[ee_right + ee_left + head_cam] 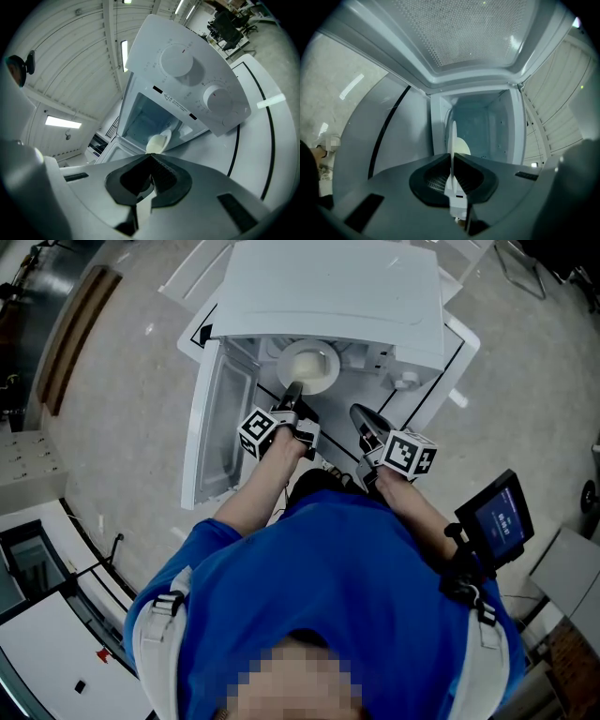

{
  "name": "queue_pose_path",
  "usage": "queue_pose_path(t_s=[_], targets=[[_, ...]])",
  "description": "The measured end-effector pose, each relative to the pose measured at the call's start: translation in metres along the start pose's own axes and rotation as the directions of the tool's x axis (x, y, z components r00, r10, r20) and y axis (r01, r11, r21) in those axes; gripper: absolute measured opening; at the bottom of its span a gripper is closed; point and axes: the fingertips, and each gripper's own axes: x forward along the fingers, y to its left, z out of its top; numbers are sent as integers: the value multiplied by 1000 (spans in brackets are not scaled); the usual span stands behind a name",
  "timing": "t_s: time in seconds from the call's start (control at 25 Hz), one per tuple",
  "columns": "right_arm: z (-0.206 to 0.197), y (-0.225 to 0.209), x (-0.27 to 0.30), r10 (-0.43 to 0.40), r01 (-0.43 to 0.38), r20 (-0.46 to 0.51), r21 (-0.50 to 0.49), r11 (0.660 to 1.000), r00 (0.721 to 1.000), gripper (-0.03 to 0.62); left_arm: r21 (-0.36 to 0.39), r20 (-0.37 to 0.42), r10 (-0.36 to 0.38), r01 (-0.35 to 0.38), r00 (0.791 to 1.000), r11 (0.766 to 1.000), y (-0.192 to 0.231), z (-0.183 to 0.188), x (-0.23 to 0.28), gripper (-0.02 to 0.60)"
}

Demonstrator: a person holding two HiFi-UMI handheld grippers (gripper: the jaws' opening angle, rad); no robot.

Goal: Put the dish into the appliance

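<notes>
**Dish pinched by its rim at the oven's mouth**

The dish (309,367) is a small, pale, shallow plate, probably glazed ceramic or hard plastic. I judge it stiff, fairly light, slick on the surface and liable to chip if knocked against a wall. The thin rim is the only practical place to hold it, and a grip there lets the far side sag or slip if the hold loosens.

The left gripper (292,395) has its jaws nearly together, clamped on the near rim. In the left gripper view the dish (452,140) stands edge-on between them and reaches forward towards the cavity. It sits at the open front of the white countertop oven (328,287), beside the swung-out door (220,423). Whether it touches the cavity floor I cannot tell.

The right gripper (361,416) hangs just beside it, jaws together on nothing.
</notes>
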Motion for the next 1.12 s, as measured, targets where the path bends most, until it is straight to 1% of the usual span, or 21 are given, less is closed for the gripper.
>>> queue_pose_path(t_s=[0.56, 0.88, 1.12], targets=[[10, -2, 3, -31, 31, 20, -5, 1000, 999, 0, 12, -34, 24, -24, 999, 1000, -4, 3, 23, 17], [12, 0, 5, -39, 39, 18, -13, 999, 999, 0, 16, -36, 27, -27, 999, 1000, -7, 3, 31, 17], [14, 3, 8, -39, 39, 20, -14, 999, 999, 0, 4, -26, 32, -32, 999, 999, -8, 7, 38, 17]])
